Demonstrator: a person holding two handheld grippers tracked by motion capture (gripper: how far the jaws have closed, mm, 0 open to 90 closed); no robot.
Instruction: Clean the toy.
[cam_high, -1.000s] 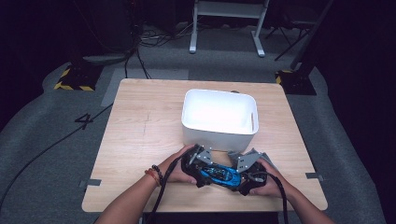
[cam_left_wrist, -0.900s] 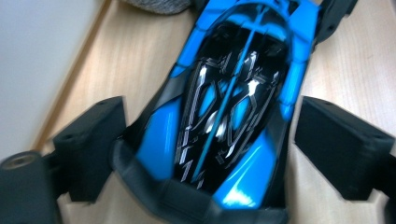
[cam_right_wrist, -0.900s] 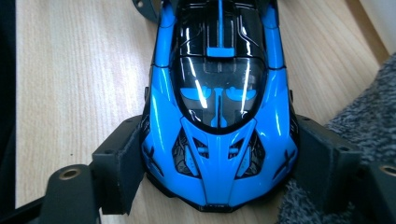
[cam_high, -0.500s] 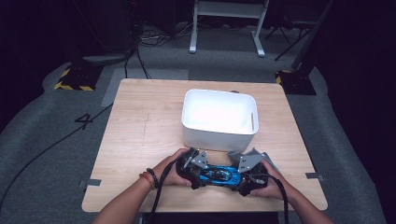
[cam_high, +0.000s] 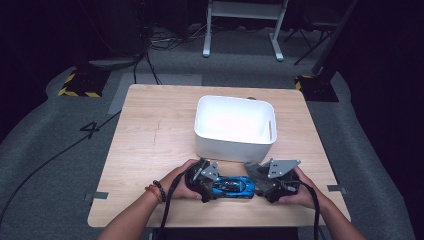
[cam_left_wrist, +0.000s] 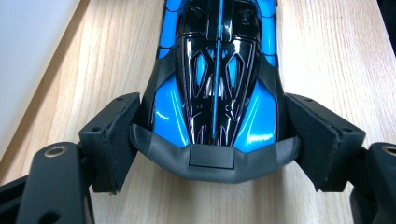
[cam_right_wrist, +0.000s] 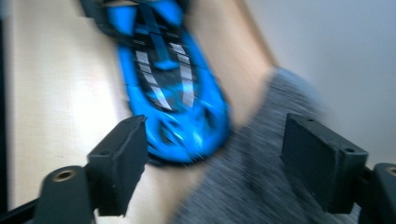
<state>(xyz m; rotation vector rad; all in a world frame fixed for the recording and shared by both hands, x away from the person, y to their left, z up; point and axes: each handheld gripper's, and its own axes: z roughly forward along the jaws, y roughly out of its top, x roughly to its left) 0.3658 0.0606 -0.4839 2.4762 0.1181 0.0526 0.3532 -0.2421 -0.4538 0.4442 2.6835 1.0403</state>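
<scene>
Toy car (cam_high: 233, 186) sits near the tabletop's front edge, just before the white bin (cam_high: 234, 145). Left gripper (cam_left_wrist: 212, 135) jaws have just been closing around its end, barely touching. Right gripper (cam_right_wrist: 212, 163) is open, off the car. Next move, I'd guess: squeeze firmly, then lift.

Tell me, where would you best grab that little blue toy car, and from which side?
Take the blue toy car across its body near one end, coming in along its length, probably the way the left gripper does. The flanks there are fairly flat and narrow enough to fit between the fingers, which have just been closing beside it, and it lies flat on the table, so a low, level approach suits.
</scene>
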